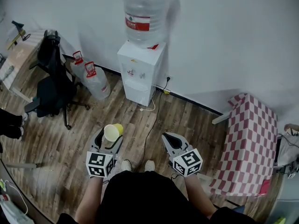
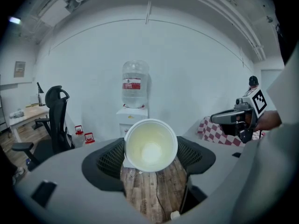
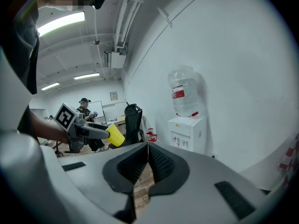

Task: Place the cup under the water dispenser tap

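Note:
A yellow paper cup (image 1: 112, 132) lies on its side between the jaws of my left gripper (image 1: 111, 135), which is shut on it. In the left gripper view the cup (image 2: 150, 145) shows its pale open mouth toward the camera. The white water dispenser (image 1: 139, 74) with a large clear bottle (image 1: 145, 13) stands against the wall ahead, well beyond the cup; its taps (image 1: 132, 72) are on its front. My right gripper (image 1: 172, 140) is shut and holds nothing. The right gripper view shows the dispenser (image 3: 188, 132) at right and the cup (image 3: 115, 135) at left.
A black office chair (image 1: 52, 80) and a desk stand at left. Two spare water bottles (image 1: 93, 78) lean by the wall left of the dispenser. A cable runs across the wood floor (image 1: 154, 120). A red checked table (image 1: 247, 143) stands at right. A person (image 3: 86, 111) is far off.

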A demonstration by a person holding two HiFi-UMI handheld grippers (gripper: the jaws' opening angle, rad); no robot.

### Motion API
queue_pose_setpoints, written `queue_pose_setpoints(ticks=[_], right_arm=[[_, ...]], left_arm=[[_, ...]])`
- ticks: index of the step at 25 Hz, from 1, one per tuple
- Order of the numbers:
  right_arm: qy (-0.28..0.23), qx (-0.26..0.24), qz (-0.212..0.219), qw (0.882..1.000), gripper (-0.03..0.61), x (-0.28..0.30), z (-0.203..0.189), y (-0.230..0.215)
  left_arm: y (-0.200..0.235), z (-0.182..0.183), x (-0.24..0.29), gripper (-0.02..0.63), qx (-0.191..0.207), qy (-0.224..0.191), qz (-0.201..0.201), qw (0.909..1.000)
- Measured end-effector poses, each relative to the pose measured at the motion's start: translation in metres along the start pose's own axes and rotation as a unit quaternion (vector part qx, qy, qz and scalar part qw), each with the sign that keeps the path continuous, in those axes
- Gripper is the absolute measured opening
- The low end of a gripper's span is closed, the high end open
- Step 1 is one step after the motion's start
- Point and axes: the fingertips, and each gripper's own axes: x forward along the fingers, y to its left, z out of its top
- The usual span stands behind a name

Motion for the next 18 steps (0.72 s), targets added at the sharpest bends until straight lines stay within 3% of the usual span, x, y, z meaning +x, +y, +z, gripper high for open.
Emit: queue_pose_setpoints(ticks=[12,18], right_arm=[[0.028,-0.001,0.024,0.999,0.021,-0.019,-0.036,-0.017],[0.030,0.008,0.022,0.999,0.021,-0.029,-0.044,-0.028]], left_arm=[[-0.039,-0.018,0.006,0.359,-0.013,0.018,0.015,0.9996],[-0.051,-0.009,0.014,0.359,0.000,0.015,0.012,0.9998]])
